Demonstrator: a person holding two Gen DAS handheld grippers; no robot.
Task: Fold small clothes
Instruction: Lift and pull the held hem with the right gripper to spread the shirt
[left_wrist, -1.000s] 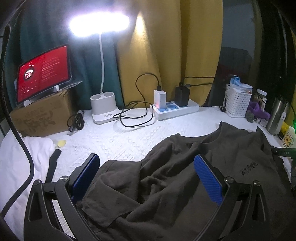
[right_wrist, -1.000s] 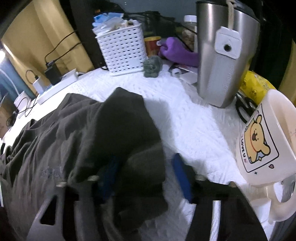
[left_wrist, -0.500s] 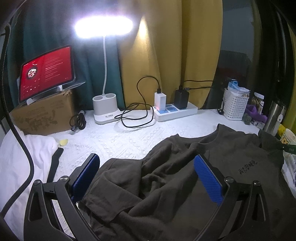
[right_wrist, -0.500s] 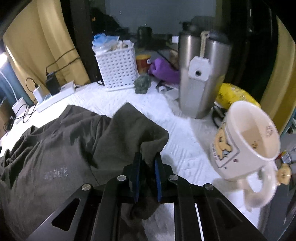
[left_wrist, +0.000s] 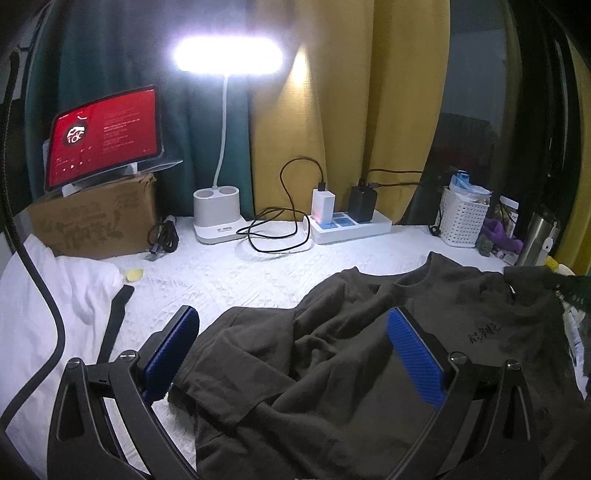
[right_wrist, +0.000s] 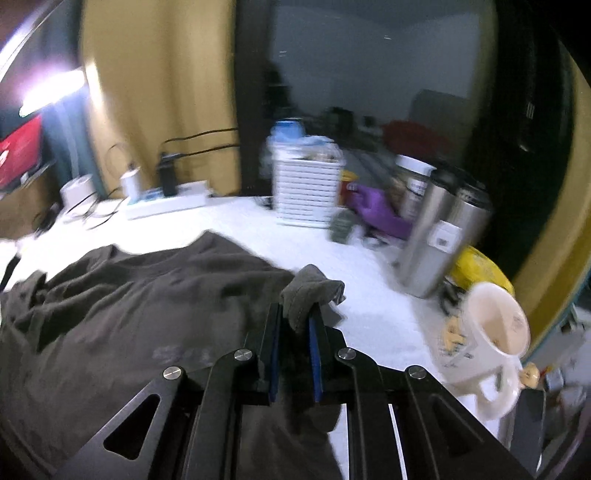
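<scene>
The dark t-shirt lies crumpled, neckline toward the counter's back edge. Right claw pinches its sleeve; left claw gapes wide, holding nothing.

A lit desk lamp, red-screened tablet on a cardboard box, power strip.

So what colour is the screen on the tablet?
Red tablet screen, clearest in the left wrist view.

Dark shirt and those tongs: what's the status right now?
Right tongs shut on dark shirt edge. Left tongs open above it. Cream mug, steel tumbler close beside.
</scene>
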